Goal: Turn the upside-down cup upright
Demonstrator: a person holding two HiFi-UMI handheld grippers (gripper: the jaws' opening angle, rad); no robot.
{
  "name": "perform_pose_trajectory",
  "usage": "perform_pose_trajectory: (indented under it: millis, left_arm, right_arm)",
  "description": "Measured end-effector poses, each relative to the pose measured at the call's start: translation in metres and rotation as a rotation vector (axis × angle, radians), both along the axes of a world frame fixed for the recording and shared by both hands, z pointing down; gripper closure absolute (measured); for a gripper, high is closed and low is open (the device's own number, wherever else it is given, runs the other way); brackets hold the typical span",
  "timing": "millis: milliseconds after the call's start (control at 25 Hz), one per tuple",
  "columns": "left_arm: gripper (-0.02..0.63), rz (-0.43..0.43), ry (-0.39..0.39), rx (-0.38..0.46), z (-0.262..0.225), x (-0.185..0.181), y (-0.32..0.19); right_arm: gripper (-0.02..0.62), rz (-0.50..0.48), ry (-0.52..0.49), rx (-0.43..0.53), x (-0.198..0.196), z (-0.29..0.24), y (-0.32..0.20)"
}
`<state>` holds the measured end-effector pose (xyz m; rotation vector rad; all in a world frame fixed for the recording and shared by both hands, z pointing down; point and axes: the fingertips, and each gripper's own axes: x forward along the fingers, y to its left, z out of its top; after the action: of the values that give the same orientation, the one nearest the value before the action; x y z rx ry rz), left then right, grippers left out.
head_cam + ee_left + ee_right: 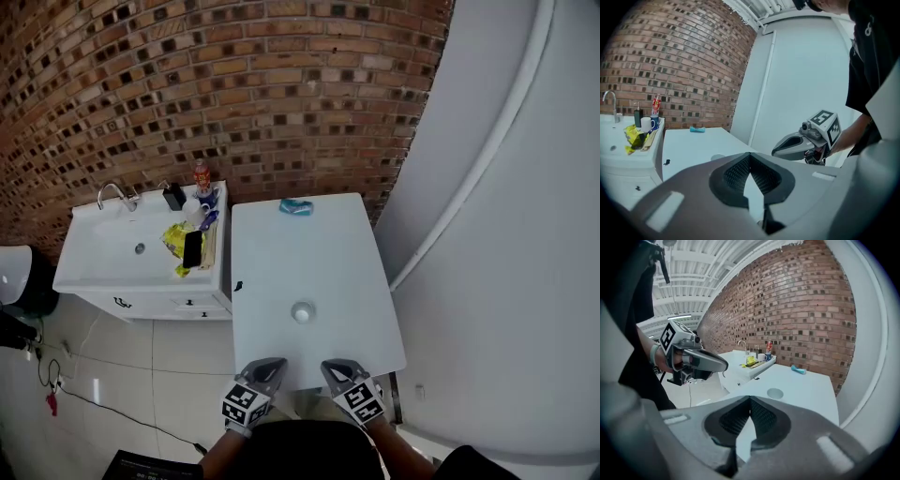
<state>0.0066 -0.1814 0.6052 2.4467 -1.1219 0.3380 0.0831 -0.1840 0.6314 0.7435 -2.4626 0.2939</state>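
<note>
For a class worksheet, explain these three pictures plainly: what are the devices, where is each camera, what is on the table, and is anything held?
No robot here: a person holds a left gripper and a right gripper, each with two fingers. The head view comes from a camera on the person's head, looking down; the other two come from cameras riding on the grippers. On the white table stands a small white cup; a blue object lies at the table's far edge. A sink unit stands beside it. Both grippers' fingers are together and hold nothing.
</note>
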Motion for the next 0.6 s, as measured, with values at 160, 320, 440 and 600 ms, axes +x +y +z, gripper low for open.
perform_pose_trajectory:
  millis: [160, 320, 440, 600]
  left_arm:
    - [0.591, 0.014, 0.009, 0.034, -0.013, -0.007, 0.04]
    - [0.591, 0.052, 0.008, 0.042, -0.018, -0.019, 0.105]
    - [0.591, 0.081, -0.004, 0.056, -0.02, -0.024, 0.154]
    - [0.591, 0.107, 0.005, 0.072, -0.027, -0.026, 0.207]
  right_arm:
    - [0.603, 0.028, 0.006, 0.035, 0.001, -0.01, 0.041]
    - [0.603, 0.093, -0.004, 0.053, -0.003, -0.019, 0.094]
    - [0.603, 0.138, -0.021, 0.075, -0.01, -0.025, 0.136]
    - [0.603, 0.173, -0.052, 0.107, -0.02, -0.039, 0.187]
